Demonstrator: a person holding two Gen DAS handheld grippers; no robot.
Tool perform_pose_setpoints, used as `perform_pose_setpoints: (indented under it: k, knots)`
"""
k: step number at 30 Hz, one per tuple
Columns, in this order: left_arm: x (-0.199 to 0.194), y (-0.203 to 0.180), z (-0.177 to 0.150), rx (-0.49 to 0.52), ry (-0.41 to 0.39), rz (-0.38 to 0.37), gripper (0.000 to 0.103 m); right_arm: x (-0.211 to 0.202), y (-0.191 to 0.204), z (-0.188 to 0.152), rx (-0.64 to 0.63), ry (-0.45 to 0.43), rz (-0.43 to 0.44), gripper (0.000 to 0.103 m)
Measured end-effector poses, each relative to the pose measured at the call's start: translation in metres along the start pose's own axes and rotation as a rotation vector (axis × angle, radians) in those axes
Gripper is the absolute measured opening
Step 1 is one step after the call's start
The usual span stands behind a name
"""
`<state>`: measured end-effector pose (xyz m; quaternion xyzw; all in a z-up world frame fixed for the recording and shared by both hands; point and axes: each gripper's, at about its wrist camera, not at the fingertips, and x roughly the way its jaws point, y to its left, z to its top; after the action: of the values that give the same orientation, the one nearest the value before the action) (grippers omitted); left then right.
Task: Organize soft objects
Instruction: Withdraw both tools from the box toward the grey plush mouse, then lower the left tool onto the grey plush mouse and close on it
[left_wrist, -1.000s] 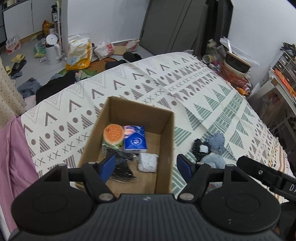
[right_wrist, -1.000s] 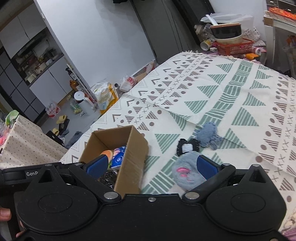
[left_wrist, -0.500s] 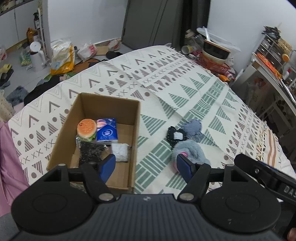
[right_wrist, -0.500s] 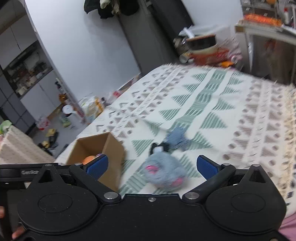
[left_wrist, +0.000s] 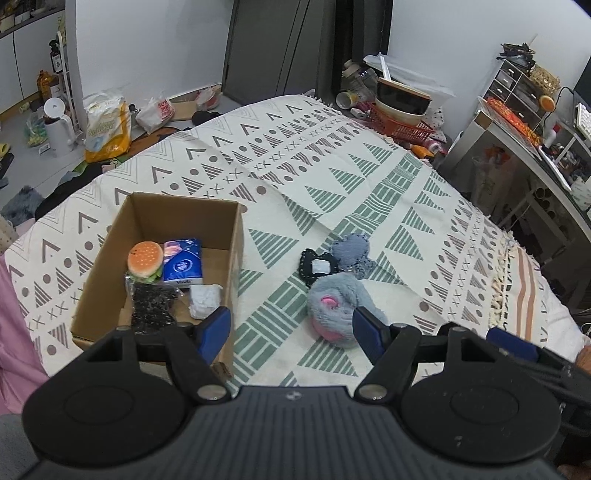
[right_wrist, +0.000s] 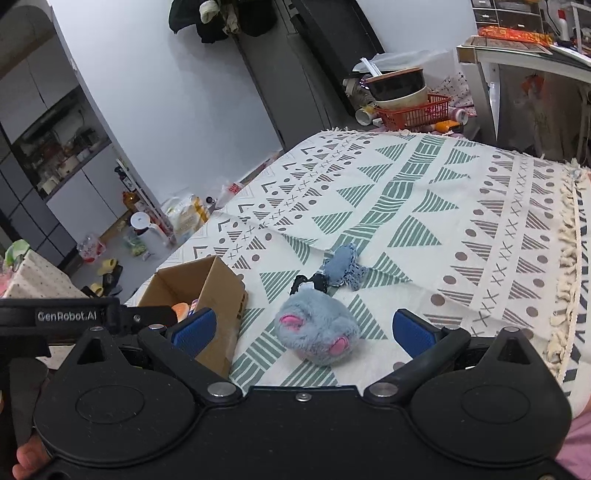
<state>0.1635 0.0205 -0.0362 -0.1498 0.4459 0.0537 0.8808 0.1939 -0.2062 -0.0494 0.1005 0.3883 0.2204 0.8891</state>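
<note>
A cardboard box (left_wrist: 236, 236) (right_wrist: 225, 284) stands on the patterned bedspread and holds a burger toy (left_wrist: 144, 259), a blue tissue pack (left_wrist: 183, 262), a black mesh item (left_wrist: 153, 308) and a white wad (left_wrist: 204, 301). Right of the box lie a grey-and-pink plush (left_wrist: 334, 308) (right_wrist: 317, 326), a black-edged pad (left_wrist: 317, 266) (right_wrist: 309, 282) and a blue-grey fabric piece (left_wrist: 351, 251) (right_wrist: 341, 266). My left gripper (left_wrist: 291, 328) is open, empty, above the box's near right corner. My right gripper (right_wrist: 304, 332) is open, hovering near the plush with a finger on either side.
The bedspread (left_wrist: 332, 173) reaches a fringed edge (right_wrist: 565, 258) on the right. A red basket with bowls (left_wrist: 400, 114) sits beyond the far edge. Bags, a white kettle (left_wrist: 59, 127) and slippers litter the floor at the left. A desk (right_wrist: 524, 59) stands at the right.
Both grippers have pulled back and swung right. The box has shifted left in both views and the plush now lies between the right gripper's fingers. Both stayed open.
</note>
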Motion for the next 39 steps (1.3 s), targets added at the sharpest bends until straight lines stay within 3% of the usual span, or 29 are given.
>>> perform_pose_setpoints:
  k: [10,16,20,30,39]
  knots:
    - [0.012,-0.02,-0.01,0.033,0.012,-0.011,0.071,-0.01,-0.029,-0.013,0.101,-0.006,-0.021,0.103]
    - [0.019,-0.027,-0.015,0.018,-0.01,-0.023,0.071,-0.002,-0.046,-0.015,0.197,0.032,0.075,0.103]
    - [0.029,-0.029,-0.017,0.0,-0.012,-0.033,0.071,0.011,-0.059,-0.019,0.268,0.073,0.08,0.103]
    - [0.061,-0.038,-0.012,-0.031,-0.003,-0.065,0.067,0.026,-0.086,-0.022,0.446,0.082,0.101,0.102]
    - [0.101,-0.035,-0.011,-0.09,0.048,-0.06,0.049,0.05,-0.095,-0.02,0.489,0.107,0.075,0.081]
